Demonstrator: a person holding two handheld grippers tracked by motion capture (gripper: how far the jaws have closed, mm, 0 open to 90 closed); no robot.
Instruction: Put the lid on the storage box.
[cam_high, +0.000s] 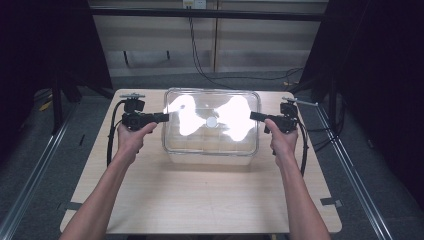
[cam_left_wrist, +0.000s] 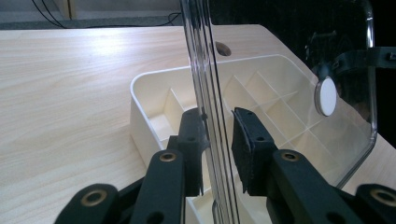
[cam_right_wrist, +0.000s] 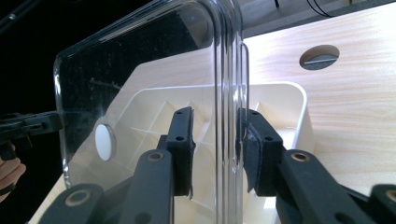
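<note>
The left claw (cam_left_wrist: 218, 149) is closed on the left edge of the clear lid (cam_left_wrist: 289, 60); in the left gripper view the rim is seen clamped between the two black pads (cam_left_wrist: 246, 149), which stand narrow around it. The right claw (cam_right_wrist: 215, 149) is likewise closed on the opposite edge of the lid, the rim being pinched between its pads (cam_right_wrist: 183, 149). In the high view, the left claw (cam_high: 162, 117) and right claw (cam_high: 254, 116) are seen at the lid's two short sides, each gripped by a hand (cam_high: 131, 139) from below. The lid (cam_high: 212, 122) is held level between them, above the white divided tray (cam_left_wrist: 159, 100), whose compartments are seen through the clear plastic. A round white disc (cam_left_wrist: 326, 96) is fixed near the middle of the lid. The tray is placed on the wooden table (cam_high: 200, 195), toward its far half. A round hole (cam_right_wrist: 319, 56) is seen in the table just beyond the tray. Strong glare is thrown off the lid in the high view.
</note>
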